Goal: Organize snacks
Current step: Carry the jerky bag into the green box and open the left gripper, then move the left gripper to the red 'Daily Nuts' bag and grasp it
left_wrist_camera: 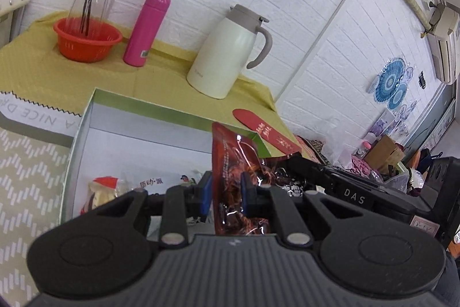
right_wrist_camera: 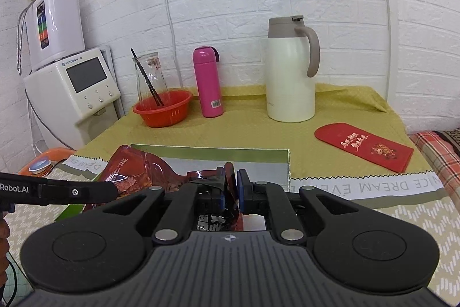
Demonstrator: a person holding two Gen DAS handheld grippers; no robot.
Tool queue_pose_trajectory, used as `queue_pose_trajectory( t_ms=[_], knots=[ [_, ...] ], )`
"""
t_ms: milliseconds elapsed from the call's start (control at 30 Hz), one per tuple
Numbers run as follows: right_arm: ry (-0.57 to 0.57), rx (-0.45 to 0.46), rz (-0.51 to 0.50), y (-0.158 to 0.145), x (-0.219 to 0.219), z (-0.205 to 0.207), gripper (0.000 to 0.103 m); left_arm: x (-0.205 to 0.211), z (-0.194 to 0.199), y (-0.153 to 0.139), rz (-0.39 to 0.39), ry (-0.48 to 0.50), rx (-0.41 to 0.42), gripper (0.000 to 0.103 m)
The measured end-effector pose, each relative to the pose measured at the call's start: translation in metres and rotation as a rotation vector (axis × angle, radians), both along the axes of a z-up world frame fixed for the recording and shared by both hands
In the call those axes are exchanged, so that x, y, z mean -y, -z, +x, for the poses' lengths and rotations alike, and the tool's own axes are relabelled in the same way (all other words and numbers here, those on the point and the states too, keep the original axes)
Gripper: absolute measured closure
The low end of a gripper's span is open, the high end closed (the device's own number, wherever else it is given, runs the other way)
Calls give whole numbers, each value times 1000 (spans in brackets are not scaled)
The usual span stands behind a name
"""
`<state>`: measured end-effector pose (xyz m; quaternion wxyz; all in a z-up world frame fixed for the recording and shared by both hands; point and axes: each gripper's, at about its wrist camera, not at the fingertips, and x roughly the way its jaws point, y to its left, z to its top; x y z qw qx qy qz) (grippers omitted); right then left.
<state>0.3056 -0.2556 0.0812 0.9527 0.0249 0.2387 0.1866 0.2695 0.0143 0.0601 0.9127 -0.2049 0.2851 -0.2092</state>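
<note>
Snack packet (left_wrist_camera: 233, 163) sits clamped between both grippers, left gripper (left_wrist_camera: 227, 189) and right gripper (right_wrist_camera: 230, 190), above the open box (left_wrist_camera: 86, 117). Only the left view shows snacks (left_wrist_camera: 103, 189) inside.

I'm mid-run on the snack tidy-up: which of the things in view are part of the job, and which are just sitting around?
Part of the job:
- glossy dark red snack bag, pinched by both the left hand-held gripper and the right hand-held gripper
- open white cardboard box with green rim
- small wrapped snack inside it

Lying about:
- pink flask
- cream thermal jug
- orange plastic basket
- red envelope
</note>
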Motion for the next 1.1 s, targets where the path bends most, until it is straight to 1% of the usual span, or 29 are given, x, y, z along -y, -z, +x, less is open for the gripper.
queue_pose_trajectory(
  t_ms=[300, 367, 400, 433, 467, 500, 533, 567, 600, 667, 733, 800, 933, 1033, 1100],
  knots=[
    [-6, -72, -13, 29, -3, 25, 86, 1, 28, 27, 32, 6, -64, 95],
    [-10, -80, -18, 33, -3, 28, 84, 1, 31, 31, 35, 11, -73, 95],
    [-14, -78, -27, 35, -4, 29, 77, 0, 32, 33, 31, 20, -74, 94],
    [-23, -67, -36, 36, -5, 27, 74, 0, 32, 33, 31, 19, -75, 85],
    [-29, -49, -49, 36, -6, 26, 59, 0, 31, 33, 31, 12, -77, 73],
    [-29, -29, -61, 35, -6, 24, 34, -2, 29, 32, 20, -7, -69, 38],
    [-27, -13, -66, 33, -6, 22, 22, -4, 25, 30, 4, -36, -50, 29],
    [-22, 9, -64, 31, -5, 19, 5, -6, 20, 27, -4, -63, -29, 28],
    [-17, 28, -58, 29, -3, 16, 0, -6, 16, 24, -1, -71, -10, 23],
    [-5, 48, -57, 24, -1, 12, 0, -7, 8, 16, 22, -89, 27, 2],
    [5, 62, -58, 20, 2, 6, 0, -6, -4, 7, 65, -147, 77, 2],
    [11, 67, -50, 18, 5, 0, 0, -5, -13, 1, 98, -164, 99, 2],
    [6, 43, -52, 13, 8, -15, 0, -10, -29, -8, 67, -159, 92, 2],
    [1, 43, -62, 6, 9, -30, 0, -9, -45, -15, 70, -145, 102, 2],
    [-1, 51, -49, -1, 11, -43, 0, -8, -59, -19, 76, -137, 109, 2]
  ],
)
